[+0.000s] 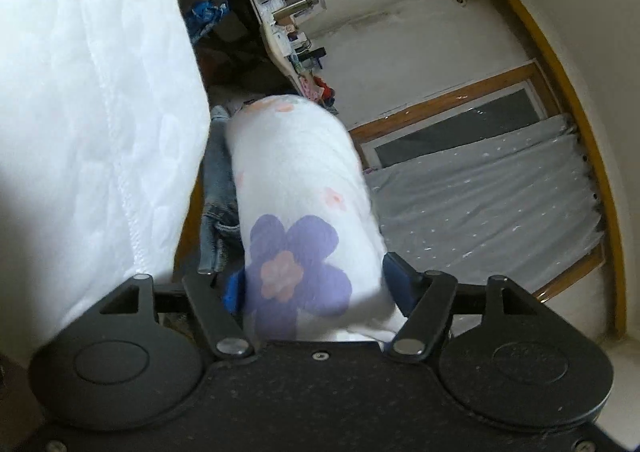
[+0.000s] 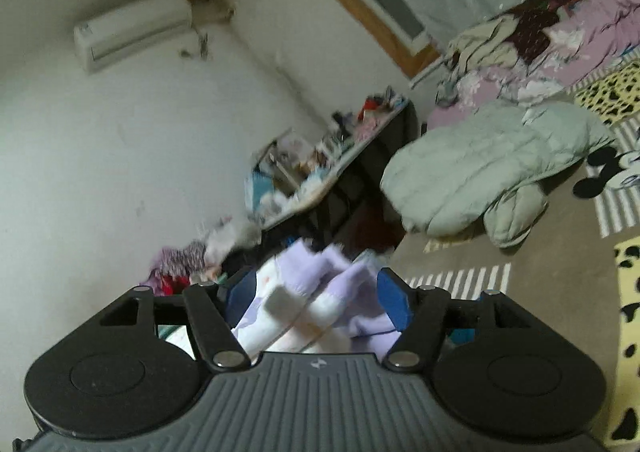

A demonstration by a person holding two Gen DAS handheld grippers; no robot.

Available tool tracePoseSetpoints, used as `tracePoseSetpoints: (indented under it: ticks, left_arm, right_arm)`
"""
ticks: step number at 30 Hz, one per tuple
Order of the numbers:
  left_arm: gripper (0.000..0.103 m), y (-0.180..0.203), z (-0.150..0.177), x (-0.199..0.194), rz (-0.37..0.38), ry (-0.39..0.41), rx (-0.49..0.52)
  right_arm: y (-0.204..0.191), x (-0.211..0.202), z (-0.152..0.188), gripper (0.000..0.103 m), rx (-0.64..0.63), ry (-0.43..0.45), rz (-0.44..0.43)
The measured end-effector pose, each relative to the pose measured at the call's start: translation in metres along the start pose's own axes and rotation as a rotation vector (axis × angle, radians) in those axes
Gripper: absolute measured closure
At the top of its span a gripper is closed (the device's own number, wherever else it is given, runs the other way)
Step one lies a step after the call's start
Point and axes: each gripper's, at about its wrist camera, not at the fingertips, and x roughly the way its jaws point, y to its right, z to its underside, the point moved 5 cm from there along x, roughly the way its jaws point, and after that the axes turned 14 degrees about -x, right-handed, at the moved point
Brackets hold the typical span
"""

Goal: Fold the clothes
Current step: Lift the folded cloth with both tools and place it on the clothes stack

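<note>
Bunched floral garment (image 2: pixel 312 304) fills the right tool (image 2: pixel 316 298); bed beyond lies open.

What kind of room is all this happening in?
Most likely a lived-in bedroom. A bed with a cartoon-print cover holds a pale green padded jacket and heaped clothes, a wall air conditioner hangs above, and a cluttered table stands by the wall.

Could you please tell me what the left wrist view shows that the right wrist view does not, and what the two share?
Only the left wrist view shows the white quilted fabric and blue denim garment. Only the right wrist view shows the pale green padded jacket lying on the patterned bedspread. Both show the white fleece garment with purple flowers gripped by the left gripper and right gripper, the cluttered shelf and the grey curtain.
</note>
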Motion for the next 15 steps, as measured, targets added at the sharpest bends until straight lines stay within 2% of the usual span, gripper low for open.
tracePoseSetpoints:
  ticks: [2,6,9,12,15]
  left_arm:
    - [0.025,0.005,0.004,-0.015,0.004,0.010,0.031]
    - [0.019,0.008,0.024,-0.048,-0.009,0.005,0.128]
    - [0.014,0.004,0.040,-0.070,-0.048,0.002,0.178]
    - [0.013,-0.005,0.058,-0.094,-0.112,-0.045,0.241]
    - [0.007,-0.011,0.082,-0.119,-0.164,-0.101,0.344]
  right_arm:
    - [-0.001,-0.016,0.001,0.031,-0.021,0.002,-0.009]
    - [-0.012,-0.048,0.016,0.027,-0.077,-0.070,0.006]
    - [-0.019,-0.085,0.030,0.019,-0.032,-0.109,0.030]
    - [-0.031,-0.125,0.042,0.011,-0.044,-0.154,0.079]
    - [-0.041,-0.168,0.055,0.002,-0.079,-0.203,0.145]
